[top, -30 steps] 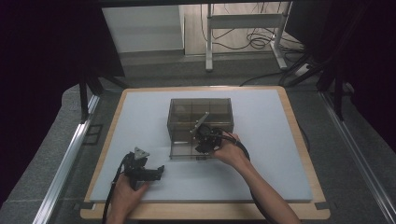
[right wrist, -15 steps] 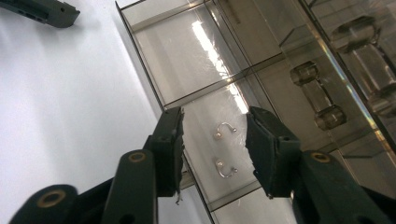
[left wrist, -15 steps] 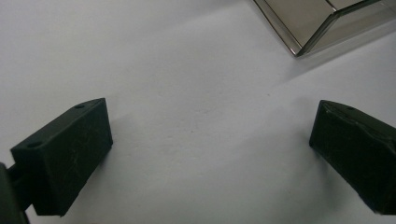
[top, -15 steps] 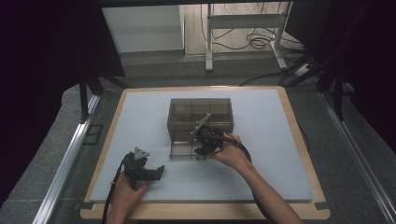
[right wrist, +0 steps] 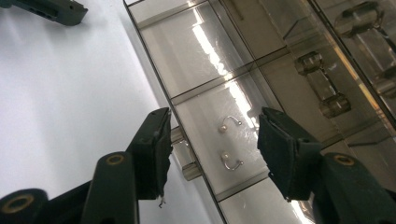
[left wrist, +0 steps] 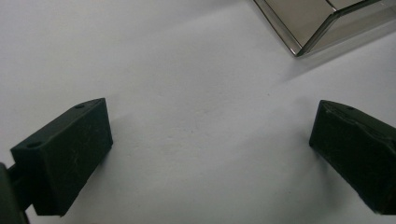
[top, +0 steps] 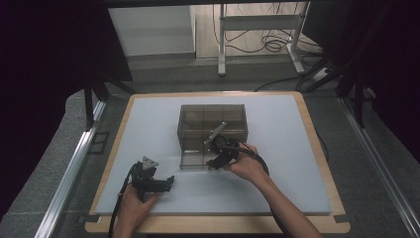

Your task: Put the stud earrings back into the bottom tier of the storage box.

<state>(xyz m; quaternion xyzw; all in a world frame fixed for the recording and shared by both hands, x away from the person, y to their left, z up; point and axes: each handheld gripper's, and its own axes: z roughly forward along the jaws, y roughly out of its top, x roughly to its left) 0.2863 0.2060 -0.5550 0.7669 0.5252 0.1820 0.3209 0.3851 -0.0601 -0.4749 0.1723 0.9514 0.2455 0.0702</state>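
Two small hoops (right wrist: 231, 142), perhaps earrings, in one clear box (top: 212, 135); both grippers (left wrist: 210, 154) (right wrist: 212, 154) gape empty.

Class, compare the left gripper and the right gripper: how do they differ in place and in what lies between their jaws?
The left gripper sits low on the white mat, clear of the clear compartment box; the right gripper is at that box's near side. The left gripper's jaws frame bare mat; the right gripper's jaws frame a compartment holding two small curved metal pieces. Both are black, hand-held and open.
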